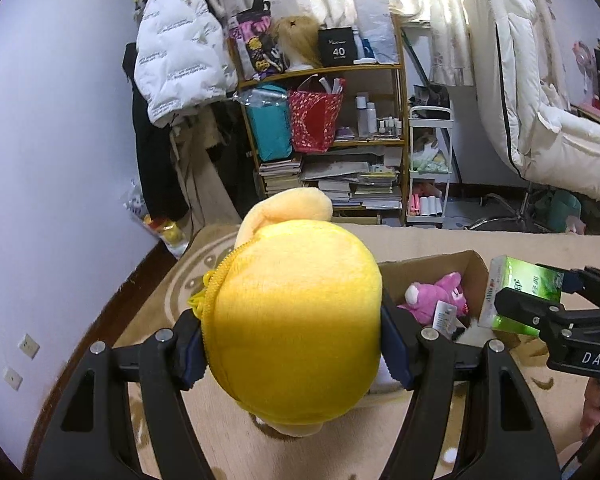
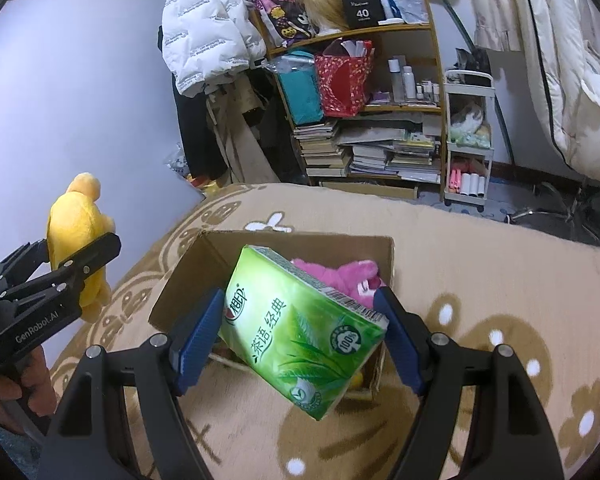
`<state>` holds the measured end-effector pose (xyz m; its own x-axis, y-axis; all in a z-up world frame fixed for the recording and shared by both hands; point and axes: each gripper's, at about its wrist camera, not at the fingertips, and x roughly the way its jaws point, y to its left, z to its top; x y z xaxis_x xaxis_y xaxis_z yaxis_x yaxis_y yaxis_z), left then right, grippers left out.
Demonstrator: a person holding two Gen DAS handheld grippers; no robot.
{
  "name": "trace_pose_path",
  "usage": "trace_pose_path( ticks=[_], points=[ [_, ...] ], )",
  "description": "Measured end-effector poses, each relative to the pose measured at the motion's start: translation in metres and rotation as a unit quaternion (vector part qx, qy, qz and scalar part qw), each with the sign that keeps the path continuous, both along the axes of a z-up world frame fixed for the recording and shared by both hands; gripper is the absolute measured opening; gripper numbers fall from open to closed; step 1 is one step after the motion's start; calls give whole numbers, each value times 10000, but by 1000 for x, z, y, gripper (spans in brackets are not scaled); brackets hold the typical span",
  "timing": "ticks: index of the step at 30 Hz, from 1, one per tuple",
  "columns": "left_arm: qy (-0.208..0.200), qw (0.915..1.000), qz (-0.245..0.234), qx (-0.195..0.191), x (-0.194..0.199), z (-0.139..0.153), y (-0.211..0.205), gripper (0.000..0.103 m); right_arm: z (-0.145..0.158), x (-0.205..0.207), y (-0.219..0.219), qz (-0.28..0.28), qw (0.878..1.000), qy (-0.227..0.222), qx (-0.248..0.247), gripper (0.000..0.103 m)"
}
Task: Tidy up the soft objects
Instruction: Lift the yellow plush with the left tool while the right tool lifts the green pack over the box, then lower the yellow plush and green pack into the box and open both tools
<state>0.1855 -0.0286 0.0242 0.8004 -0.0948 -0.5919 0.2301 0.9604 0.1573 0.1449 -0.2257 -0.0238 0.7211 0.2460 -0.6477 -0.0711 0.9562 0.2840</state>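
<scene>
I've got the left gripper (image 1: pixel 292 350) pinching the yellow plush (image 1: pixel 296 320), right gripper (image 2: pixel 300 340) pinching the green tissue pack (image 2: pixel 300 332) above the cardboard box (image 2: pixel 204 268); next, drop both inside.

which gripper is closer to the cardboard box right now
Right. The right gripper holds the green tissue pack directly over the cardboard box. The left gripper holds the yellow plush off to the box's left side.

2 plush toys (image 1: pixel 296 328), 1 tissue pack (image 2: pixel 300 332), 1 box (image 2: pixel 296 242)
</scene>
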Motion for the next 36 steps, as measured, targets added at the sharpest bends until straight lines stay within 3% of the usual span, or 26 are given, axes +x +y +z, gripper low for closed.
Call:
trace_pose_path(
  ticks=[8,13,22,28,33,36],
  points=[
    [-42,9997,-127,191,24,-12,-11,70,-16,21,7,99,9997,91,-187,80],
    [180,9997,-90,124,39,-34,-11,70,-29,30,8,162,9994,203,-234,80],
    [611,9975,-73,-341,48,-63,-4,72,-41,31,14,382,9948,220,-915,81],
    [774,9959,-172,-430,51,-69,-4,73,-44,32,12,469,9944,264,-907,81],
    [814,9957,-191,-410,51,-72,-9,86,-47,36,9,442,9957,341,-741,83],
    [721,9967,-124,-344,49,-73,-9,94,-44,36,5,408,9961,345,-698,98]
  ],
)
